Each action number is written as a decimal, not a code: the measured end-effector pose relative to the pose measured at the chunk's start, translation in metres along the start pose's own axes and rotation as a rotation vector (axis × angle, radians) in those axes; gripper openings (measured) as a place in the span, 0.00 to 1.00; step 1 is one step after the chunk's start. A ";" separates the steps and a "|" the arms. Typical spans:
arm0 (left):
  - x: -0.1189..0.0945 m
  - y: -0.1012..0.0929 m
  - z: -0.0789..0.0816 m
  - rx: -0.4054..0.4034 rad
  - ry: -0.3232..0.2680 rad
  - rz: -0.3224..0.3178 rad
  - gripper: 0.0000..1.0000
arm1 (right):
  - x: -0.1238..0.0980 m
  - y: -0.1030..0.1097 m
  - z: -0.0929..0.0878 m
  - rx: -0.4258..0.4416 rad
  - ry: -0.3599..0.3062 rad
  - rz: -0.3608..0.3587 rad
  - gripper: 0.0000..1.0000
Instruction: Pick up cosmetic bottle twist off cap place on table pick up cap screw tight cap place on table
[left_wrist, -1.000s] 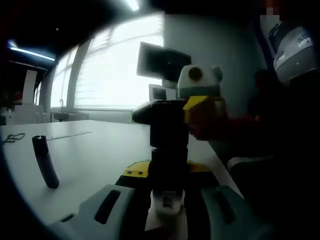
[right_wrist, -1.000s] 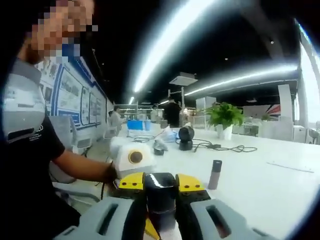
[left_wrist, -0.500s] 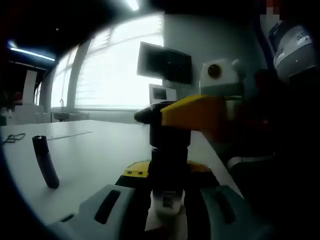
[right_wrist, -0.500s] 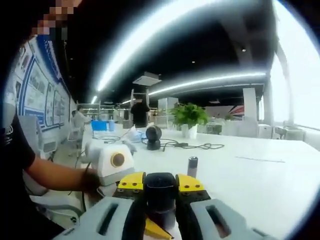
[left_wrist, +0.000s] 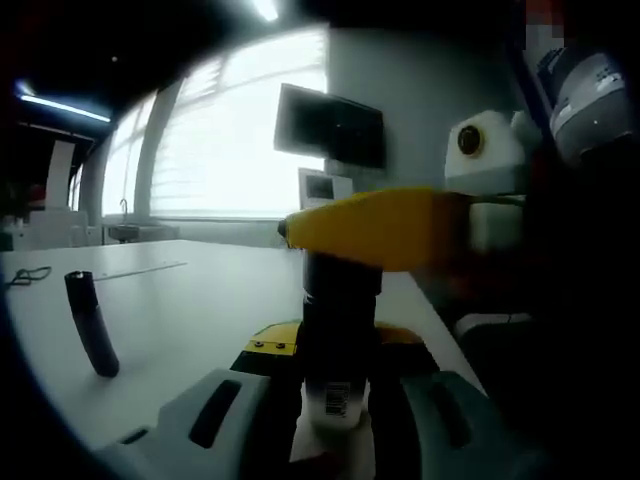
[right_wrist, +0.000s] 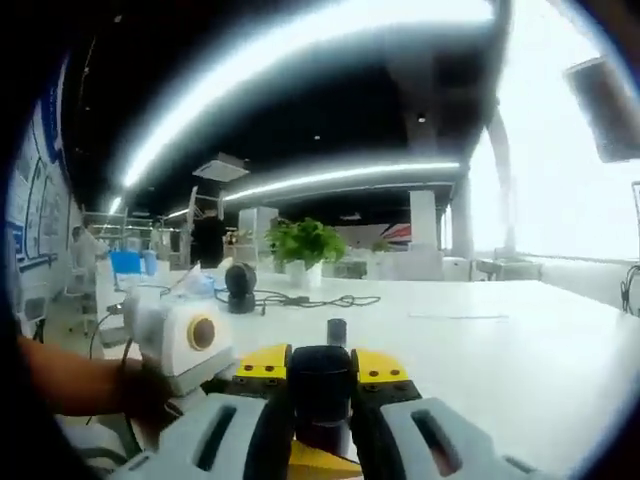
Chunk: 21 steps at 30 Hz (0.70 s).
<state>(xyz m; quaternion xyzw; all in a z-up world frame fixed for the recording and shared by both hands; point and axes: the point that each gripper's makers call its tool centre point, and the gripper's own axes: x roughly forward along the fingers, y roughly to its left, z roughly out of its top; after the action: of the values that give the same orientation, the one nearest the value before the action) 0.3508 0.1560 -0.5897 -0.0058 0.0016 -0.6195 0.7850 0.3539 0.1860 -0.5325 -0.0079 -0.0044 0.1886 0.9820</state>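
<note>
A dark cosmetic bottle (left_wrist: 338, 330) with a white barcode label stands upright between the jaws of my left gripper (left_wrist: 335, 405), which is shut on its lower part. My right gripper (left_wrist: 385, 230) reaches in from the right, and its yellow jaw lies across the bottle's top and hides the cap. In the right gripper view, my right gripper (right_wrist: 320, 400) is shut on the black cap (right_wrist: 320, 380). The left gripper (right_wrist: 180, 340), held by a hand, sits just to its left.
A white table (left_wrist: 180, 300) stretches left and ahead. A small dark cylinder (left_wrist: 92, 325) stands on it, the same cylinder (right_wrist: 337, 331) beyond the cap. A black round device (right_wrist: 240, 281), cables and a potted plant (right_wrist: 305, 243) sit farther back. A wall monitor (left_wrist: 330, 125) hangs behind.
My right gripper has turned about the bottle's top: its white box swung right and its yellow jaw swept across the cap. The left gripper and bottle stayed still.
</note>
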 end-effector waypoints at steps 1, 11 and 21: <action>0.000 0.000 0.000 0.001 0.000 0.001 0.15 | 0.000 0.000 0.000 -0.002 -0.002 -0.002 0.16; 0.000 0.001 0.000 -0.002 0.000 0.004 0.15 | 0.000 0.001 0.002 -0.025 -0.017 0.063 0.19; 0.000 0.002 0.000 -0.002 0.000 0.005 0.15 | -0.007 0.001 0.024 -0.079 -0.065 0.286 0.21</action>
<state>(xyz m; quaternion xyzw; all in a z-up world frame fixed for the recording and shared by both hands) 0.3522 0.1565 -0.5898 -0.0066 0.0021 -0.6176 0.7865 0.3464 0.1848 -0.5081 -0.0408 -0.0425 0.3266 0.9433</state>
